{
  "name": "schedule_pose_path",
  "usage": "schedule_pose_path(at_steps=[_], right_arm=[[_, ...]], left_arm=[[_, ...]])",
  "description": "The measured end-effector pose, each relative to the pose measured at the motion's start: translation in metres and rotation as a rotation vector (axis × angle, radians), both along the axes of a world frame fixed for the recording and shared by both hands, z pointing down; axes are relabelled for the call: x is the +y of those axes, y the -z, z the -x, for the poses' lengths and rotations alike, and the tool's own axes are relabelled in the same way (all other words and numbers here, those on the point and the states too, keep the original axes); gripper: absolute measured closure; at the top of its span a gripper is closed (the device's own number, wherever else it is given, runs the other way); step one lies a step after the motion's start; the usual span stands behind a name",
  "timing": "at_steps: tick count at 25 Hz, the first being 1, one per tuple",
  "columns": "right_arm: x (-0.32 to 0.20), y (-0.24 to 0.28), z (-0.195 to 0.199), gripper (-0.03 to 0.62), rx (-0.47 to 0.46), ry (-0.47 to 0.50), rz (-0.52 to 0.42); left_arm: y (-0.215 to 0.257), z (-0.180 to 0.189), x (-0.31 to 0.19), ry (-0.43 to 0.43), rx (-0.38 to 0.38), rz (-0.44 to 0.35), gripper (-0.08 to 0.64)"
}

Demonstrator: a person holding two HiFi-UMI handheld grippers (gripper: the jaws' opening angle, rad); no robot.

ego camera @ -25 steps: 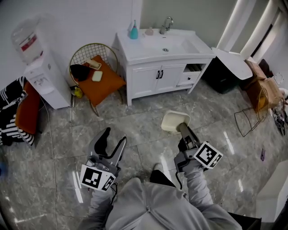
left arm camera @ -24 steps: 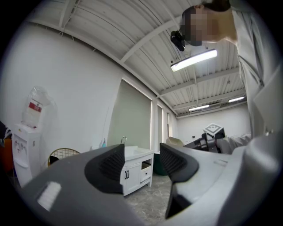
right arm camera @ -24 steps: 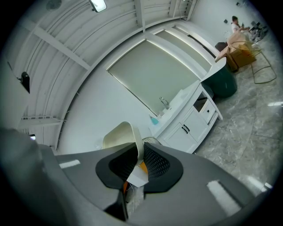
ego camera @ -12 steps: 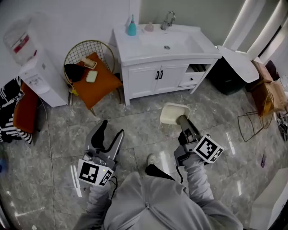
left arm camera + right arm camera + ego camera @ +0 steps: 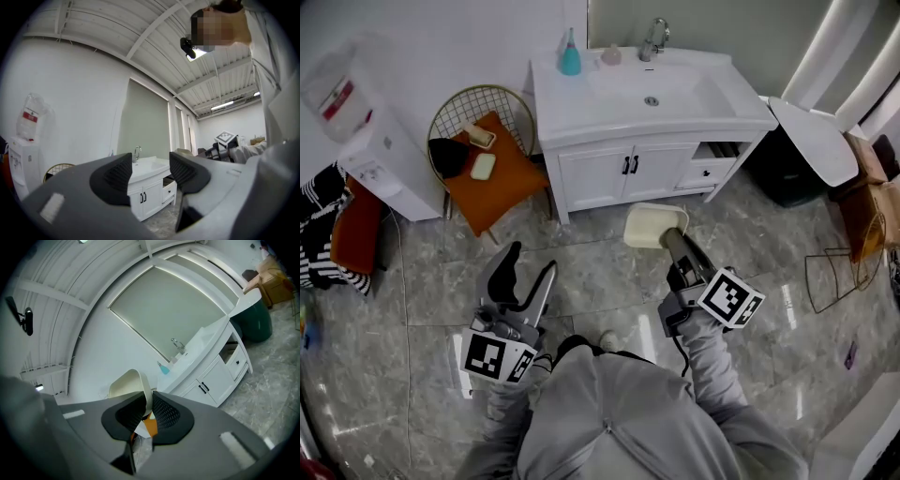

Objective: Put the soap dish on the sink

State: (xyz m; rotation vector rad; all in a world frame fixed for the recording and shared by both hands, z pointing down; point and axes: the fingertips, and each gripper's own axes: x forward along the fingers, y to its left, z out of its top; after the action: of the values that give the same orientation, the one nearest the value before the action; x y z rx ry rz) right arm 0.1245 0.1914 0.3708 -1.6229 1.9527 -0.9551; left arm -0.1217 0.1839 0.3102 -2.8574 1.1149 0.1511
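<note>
A cream soap dish point(image 5: 652, 226) hangs above the floor in front of the white sink cabinet point(image 5: 649, 92), its rim clamped by my right gripper point(image 5: 670, 233). In the right gripper view the dish point(image 5: 129, 382) stands up between the two pads, and the sink point(image 5: 201, 345) lies ahead to the right. My left gripper point(image 5: 526, 272) is open and holds nothing, low at the left over the tiles. In the left gripper view its pads point(image 5: 114, 177) frame the sink cabinet point(image 5: 146, 173) and the faucet point(image 5: 136, 152).
On the sink top stand a teal bottle point(image 5: 570, 58), a small pink item point(image 5: 612, 56) and a faucet point(image 5: 652, 37). A wire chair with an orange cushion point(image 5: 492, 169) sits left of the cabinet, a water dispenser point(image 5: 366, 141) beyond it. A drawer point(image 5: 720, 152) is open on the cabinet's right.
The view has closed in on the sink cabinet. My right gripper has carried the soap dish forward towards the cabinet front. The left gripper keeps its place, open.
</note>
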Motion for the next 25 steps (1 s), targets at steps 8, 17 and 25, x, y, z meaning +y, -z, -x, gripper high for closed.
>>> schedule_pose_path(at_steps=[8,17,25], right_arm=[[-0.052,-0.008,-0.035,0.546,-0.028,-0.006,0.001],[-0.161,-0.02,-0.069,0.546,-0.02,-0.019,0.028],[-0.275,-0.015,-0.075,0.546,-0.014,0.007,0.043]], left_arm=[[-0.004,-0.035,-0.051,-0.003,-0.012,0.003,0.288],[-0.013,-0.07,-0.168,-0.015,-0.004,0.012,0.288],[0.002,-0.08,-0.275,-0.005,0.002,-0.005,0.288]])
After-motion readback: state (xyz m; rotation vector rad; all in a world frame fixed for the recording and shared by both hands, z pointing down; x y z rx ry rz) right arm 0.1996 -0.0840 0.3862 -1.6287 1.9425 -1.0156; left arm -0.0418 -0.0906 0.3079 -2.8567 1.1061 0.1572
